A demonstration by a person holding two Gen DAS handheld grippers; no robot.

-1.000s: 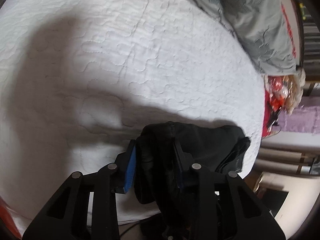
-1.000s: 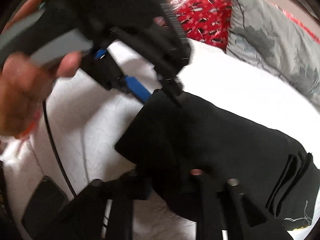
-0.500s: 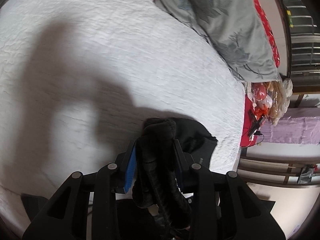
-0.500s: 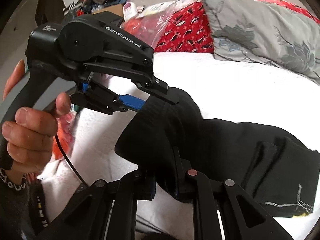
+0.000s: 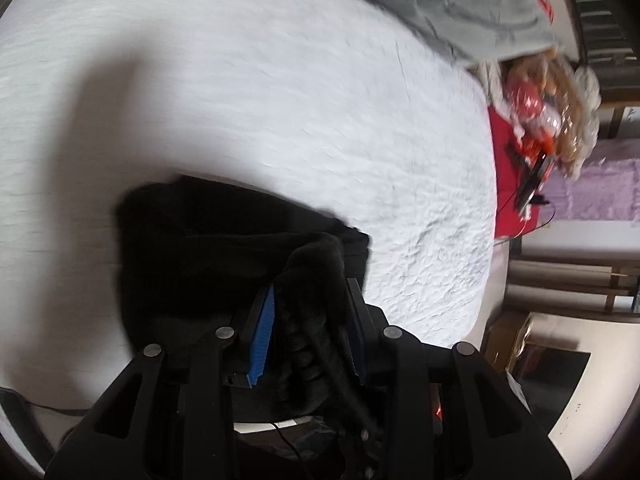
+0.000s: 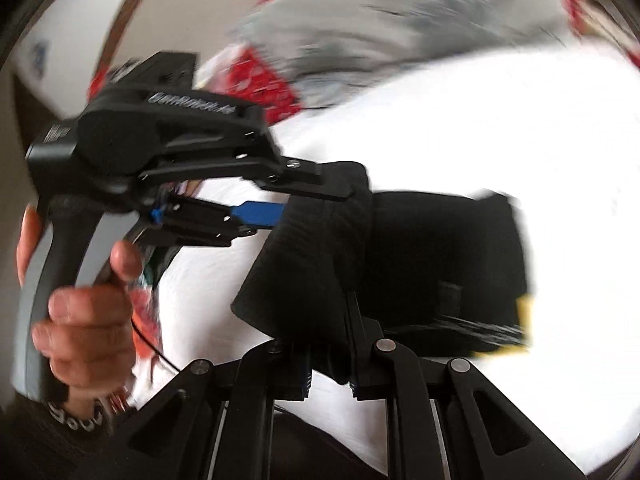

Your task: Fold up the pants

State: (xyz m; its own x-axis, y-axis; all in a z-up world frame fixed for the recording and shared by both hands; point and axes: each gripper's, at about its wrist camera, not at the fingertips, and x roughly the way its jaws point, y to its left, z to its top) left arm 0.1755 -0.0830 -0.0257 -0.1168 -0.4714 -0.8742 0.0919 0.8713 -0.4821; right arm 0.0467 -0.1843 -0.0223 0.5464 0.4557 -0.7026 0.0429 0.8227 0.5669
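Gripping pants [image 5: 208, 248] near bed edge [image 5: 486, 240].

The pants [image 6: 420, 264] are black and folded into a thick, layered bundle lying on the white quilted bed [image 5: 280, 120]. One bunched, gathered edge is raised off the bed, the cloth ruched into ridges there [image 5: 310, 320]. From that raised edge the rest spreads flat over the bed toward the grey pillow [image 6: 400, 12]. Pale stitching and a yellow patch show at the bundle's far corner; blur hides finer detail.
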